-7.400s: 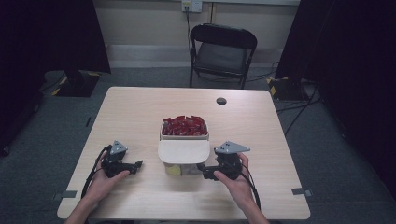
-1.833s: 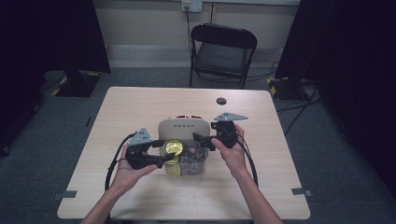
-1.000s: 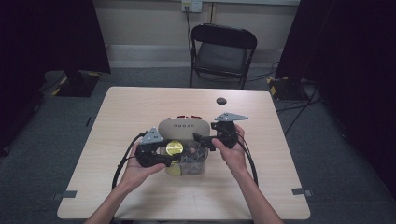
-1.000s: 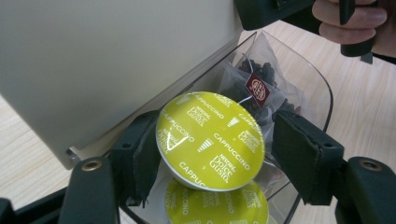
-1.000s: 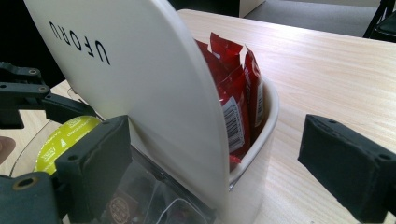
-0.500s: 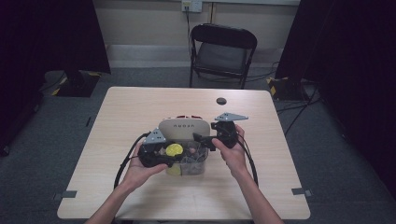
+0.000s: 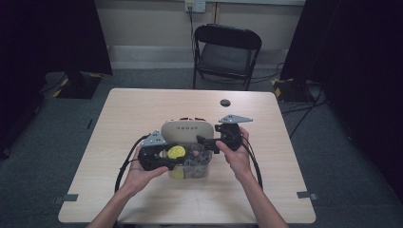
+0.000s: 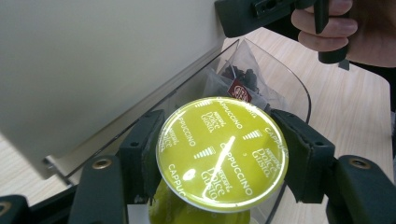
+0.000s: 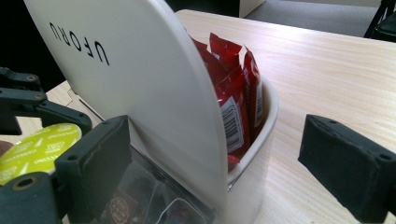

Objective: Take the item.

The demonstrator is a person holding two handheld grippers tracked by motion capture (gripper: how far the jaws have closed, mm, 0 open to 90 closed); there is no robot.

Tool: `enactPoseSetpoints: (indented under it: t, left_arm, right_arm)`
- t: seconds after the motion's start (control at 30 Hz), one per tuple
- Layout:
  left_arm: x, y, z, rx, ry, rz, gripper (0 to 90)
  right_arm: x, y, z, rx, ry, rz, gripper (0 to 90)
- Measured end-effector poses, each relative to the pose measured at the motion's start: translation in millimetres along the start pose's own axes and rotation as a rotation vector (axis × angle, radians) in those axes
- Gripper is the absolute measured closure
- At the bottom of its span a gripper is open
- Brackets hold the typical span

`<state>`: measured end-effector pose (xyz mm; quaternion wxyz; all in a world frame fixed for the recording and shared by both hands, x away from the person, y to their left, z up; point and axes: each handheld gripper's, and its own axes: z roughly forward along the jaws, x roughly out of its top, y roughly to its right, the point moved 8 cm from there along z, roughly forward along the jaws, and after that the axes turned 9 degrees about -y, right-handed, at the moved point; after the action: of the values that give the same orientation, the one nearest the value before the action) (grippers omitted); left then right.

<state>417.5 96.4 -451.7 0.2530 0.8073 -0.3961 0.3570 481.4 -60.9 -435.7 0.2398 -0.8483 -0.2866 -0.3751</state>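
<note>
A: What's nearest to the person right now?

B: The left gripper (image 7: 164, 159), clenched on a yellow-green coffee capsule (image 8: 222, 151). Its two jaws press the capsule's rim from either side, and the capsule sits just above the open front compartment of the clear box (image 8: 289, 84).

A: So which step would you say this is?

B: I'd judge it's lifting the capsule out of the compartment, or setting it in; the pictures alone don't settle which. Under it lie another capsule and some tea bags (image 8: 238, 81).

A: And the other hand?

B: The right gripper (image 7: 209, 141) has its jaws spread wide, one on each side of the raised white lid (image 9: 140, 84). It props the lid upright, not squeezing it, as far as I can see.

A: Behind that?

B: The rear compartment, packed with red sachets (image 9: 233, 93) standing on edge.

A: What does the next move need?

B: A steady grip on the capsule, moved clear of the lid's edge, while the right gripper holds the lid up so it doesn't drop.
</note>
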Motion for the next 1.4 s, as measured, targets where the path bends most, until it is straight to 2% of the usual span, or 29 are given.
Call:
enactPoseSetpoints:
  t: [0.1,0.43,0.73,0.9,1.2,1.4]
  left_arm:
    - [0.9,-0.1,-4.7,-0.007,0.019,-0.005,37.9]
    - [-0.9,-4.6,-17.2,0.009,0.032,-0.027,38.0]
    - [-4.3,-8.5,-29.5,0.018,0.041,-0.026,38.0]
    - [-7.2,-13.3,-38.2,0.029,0.058,-0.021,38.0]
    - [-14.5,-24.2,-50.1,0.055,0.063,-0.042,38.0]
    - [-20.6,-32.2,-55.3,0.072,0.051,-0.052,38.0]
  right_arm:
    - [0.2,0.2,-0.1,0.001,0.001,0.001,8.6]
    - [0.7,0.5,-0.2,0.004,0.003,0.000,8.6]
    - [1.2,0.2,-0.9,0.002,0.007,0.002,8.5]
    - [1.1,0.2,-0.9,0.003,0.006,0.001,8.6]
    - [1.0,0.2,-0.9,0.000,0.006,0.001,8.5]
    - [1.1,0.2,-0.9,0.001,0.005,0.001,8.6]
